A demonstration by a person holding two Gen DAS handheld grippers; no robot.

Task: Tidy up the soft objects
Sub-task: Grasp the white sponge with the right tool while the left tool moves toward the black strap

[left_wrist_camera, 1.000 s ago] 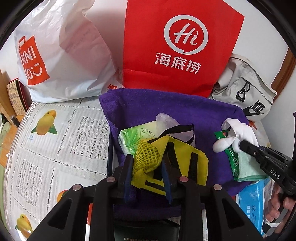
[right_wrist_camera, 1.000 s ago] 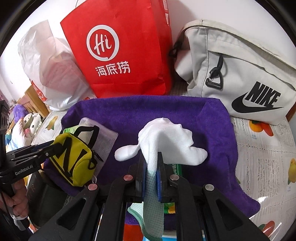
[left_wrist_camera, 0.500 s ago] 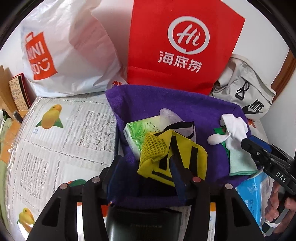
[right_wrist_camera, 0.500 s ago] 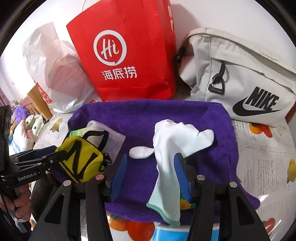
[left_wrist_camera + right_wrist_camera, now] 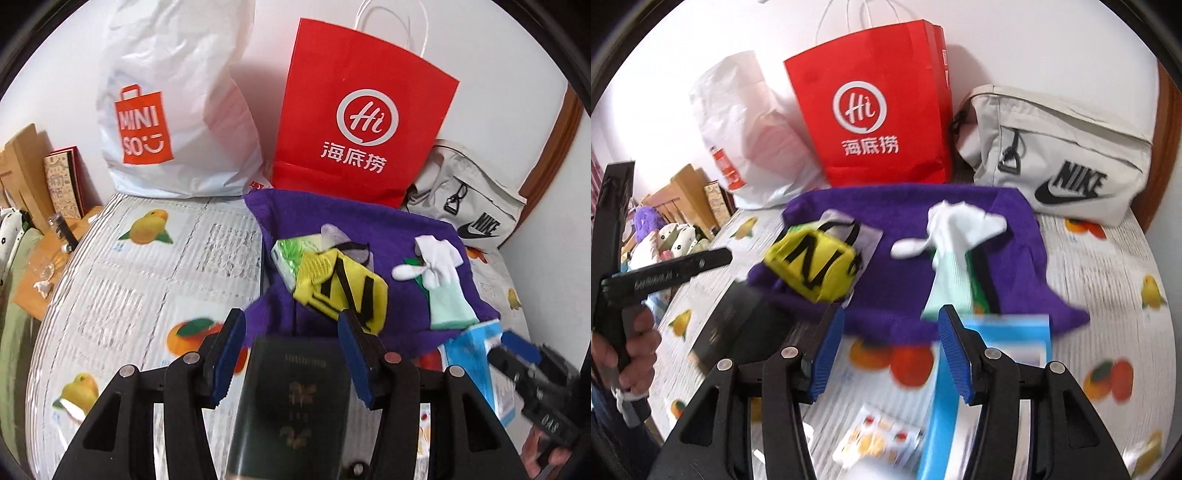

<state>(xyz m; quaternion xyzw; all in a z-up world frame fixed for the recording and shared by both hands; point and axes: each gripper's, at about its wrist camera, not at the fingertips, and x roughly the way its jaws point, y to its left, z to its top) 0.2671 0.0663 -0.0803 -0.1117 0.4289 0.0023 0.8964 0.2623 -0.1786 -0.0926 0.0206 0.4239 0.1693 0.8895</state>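
A purple towel (image 5: 332,221) lies on the fruit-print tablecloth (image 5: 147,266) and serves as the landmark. On its left part sits a yellow pouch (image 5: 343,291) with black straps, a bold black "N" showing on its side in the right wrist view, partly over a green tissue pack (image 5: 286,254). On the towel's right part lies a white glove (image 5: 439,266) with a pale green cuff. Behind the towel stands a red paper bag (image 5: 362,122) printed "Hi" and "海底捞"; left of that, a white plastic bag (image 5: 173,110) marked "MINISO"; behind the towel's right corner, a beige bag (image 5: 1056,155) reading "NIKE". At the towel's near edge lie a dark green booklet (image 5: 295,398), its gold lettering unreadable, and a blue pack (image 5: 476,362). The left gripper (image 5: 291,354) hangs over the booklet, fingers spread wide and empty. The right gripper (image 5: 890,354) is likewise agape, holding nothing, just short of the glove's cuff.
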